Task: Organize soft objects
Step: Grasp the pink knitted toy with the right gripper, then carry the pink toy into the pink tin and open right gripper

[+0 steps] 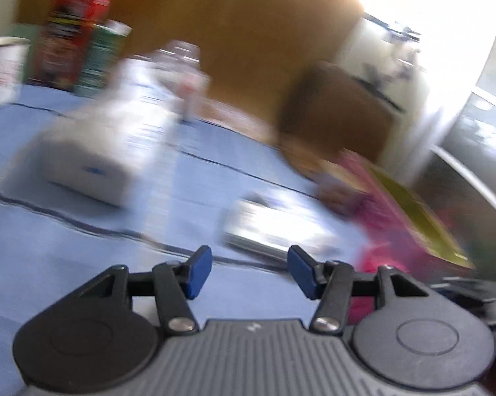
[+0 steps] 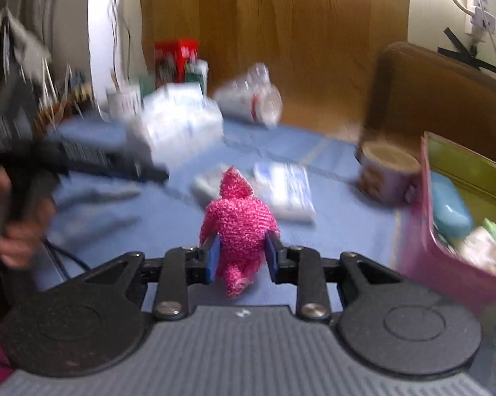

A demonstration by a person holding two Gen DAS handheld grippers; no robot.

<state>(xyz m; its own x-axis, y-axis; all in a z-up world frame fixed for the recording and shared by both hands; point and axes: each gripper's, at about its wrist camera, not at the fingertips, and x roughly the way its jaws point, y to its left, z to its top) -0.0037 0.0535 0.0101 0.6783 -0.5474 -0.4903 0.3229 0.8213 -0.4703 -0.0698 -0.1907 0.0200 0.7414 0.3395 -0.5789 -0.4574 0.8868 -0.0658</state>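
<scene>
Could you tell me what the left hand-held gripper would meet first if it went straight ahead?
Most likely the flat silvery-white packet on the blue cloth, just beyond the open, empty left hand-held gripper. Motion blur leaves depth uncertain.

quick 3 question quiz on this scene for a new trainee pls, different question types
1. True or false: the right hand-held gripper is shut on the pink knitted item.
2. What is between the fingers of the left hand-held gripper? A) a tissue pack B) nothing C) a cup
3. What color is the cloth covering the table?

Key: 1 true; 2 B; 3 blue.
</scene>
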